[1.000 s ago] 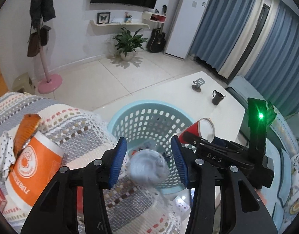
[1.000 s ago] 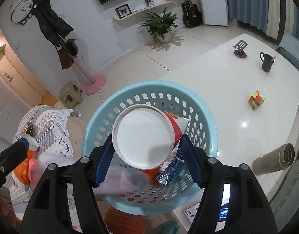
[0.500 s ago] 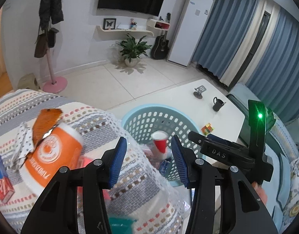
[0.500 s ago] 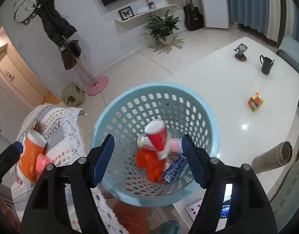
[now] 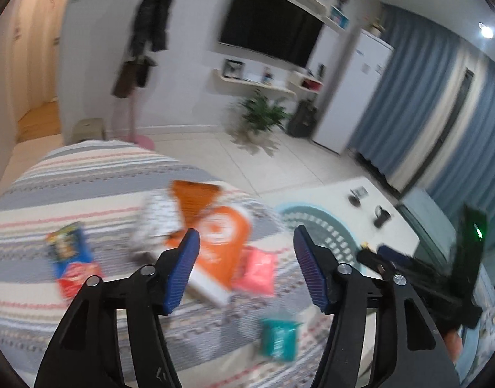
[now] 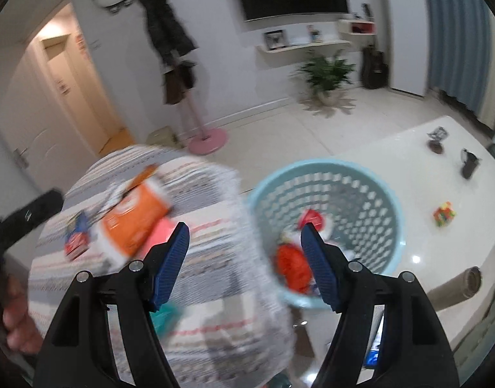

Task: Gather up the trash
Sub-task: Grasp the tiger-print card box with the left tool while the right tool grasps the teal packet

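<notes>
Both grippers empty: my left gripper point(image 5: 245, 270) has just been opening its jaws, my right gripper point(image 6: 244, 266) gapes too. Next trash, the orange cup point(image 5: 220, 242), lies on the striped blanket point(image 5: 85, 174) beside the basket point(image 6: 389, 200); I approach it square across its width

A pale blue perforated plastic basket point(image 6: 331, 174) stands upright on the white table beside the striped blanket, holding a red paper cup point(image 6: 310, 218) and crumpled orange wrapping point(image 6: 291, 263). On the blanket lie a tipped orange-and-white paper cup point(image 5: 220, 242), a pink wrapper point(image 5: 257, 271) touching it, a teal packet point(image 5: 278, 339) and a blue-and-red packet point(image 5: 69, 258).
</notes>
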### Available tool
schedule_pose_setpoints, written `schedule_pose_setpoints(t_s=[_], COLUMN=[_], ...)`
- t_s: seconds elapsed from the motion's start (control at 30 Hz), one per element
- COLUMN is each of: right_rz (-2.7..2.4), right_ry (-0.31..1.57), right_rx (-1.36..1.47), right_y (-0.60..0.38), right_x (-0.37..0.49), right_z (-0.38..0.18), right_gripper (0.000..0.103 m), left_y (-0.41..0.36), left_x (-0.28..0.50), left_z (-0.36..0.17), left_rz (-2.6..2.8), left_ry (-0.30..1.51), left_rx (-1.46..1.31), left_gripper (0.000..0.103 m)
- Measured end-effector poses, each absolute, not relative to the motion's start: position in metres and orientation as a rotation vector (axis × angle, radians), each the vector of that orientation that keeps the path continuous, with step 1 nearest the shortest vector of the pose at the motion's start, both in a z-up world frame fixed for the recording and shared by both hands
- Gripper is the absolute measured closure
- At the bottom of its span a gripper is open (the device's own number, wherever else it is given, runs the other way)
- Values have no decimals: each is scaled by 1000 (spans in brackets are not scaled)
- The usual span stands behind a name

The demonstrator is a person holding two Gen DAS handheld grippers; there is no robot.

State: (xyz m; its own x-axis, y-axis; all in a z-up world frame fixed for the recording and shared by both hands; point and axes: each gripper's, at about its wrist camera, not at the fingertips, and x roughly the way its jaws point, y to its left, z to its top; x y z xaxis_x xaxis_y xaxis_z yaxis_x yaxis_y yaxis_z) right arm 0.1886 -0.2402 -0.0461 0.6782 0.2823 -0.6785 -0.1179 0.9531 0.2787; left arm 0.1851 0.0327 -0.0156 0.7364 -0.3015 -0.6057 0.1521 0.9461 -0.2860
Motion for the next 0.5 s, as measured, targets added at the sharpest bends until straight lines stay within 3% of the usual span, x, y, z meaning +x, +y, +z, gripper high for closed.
schedule_pose_setpoints(t_s=[0.07,0.2,0.37,0.5], right_rz=[277,354,403,405], right_ry=[811,866,915,929], right_rx=[199,136,103,82], right_y=[-222,-187,-166,-162], right_x=[180,163,144,131], right_z=[-48,-60,-74,-83], right_gripper=[35,35,35,29], left_y=[55,98,154,168], left_x=[179,167,165,171], left_z=[-16,-25,-52,-68], left_rz=[-199,-54,27,45], left_ry=[690,679,745,786], left_rx=[-247,-260,-382,-400], left_gripper=[42,28,24,24])
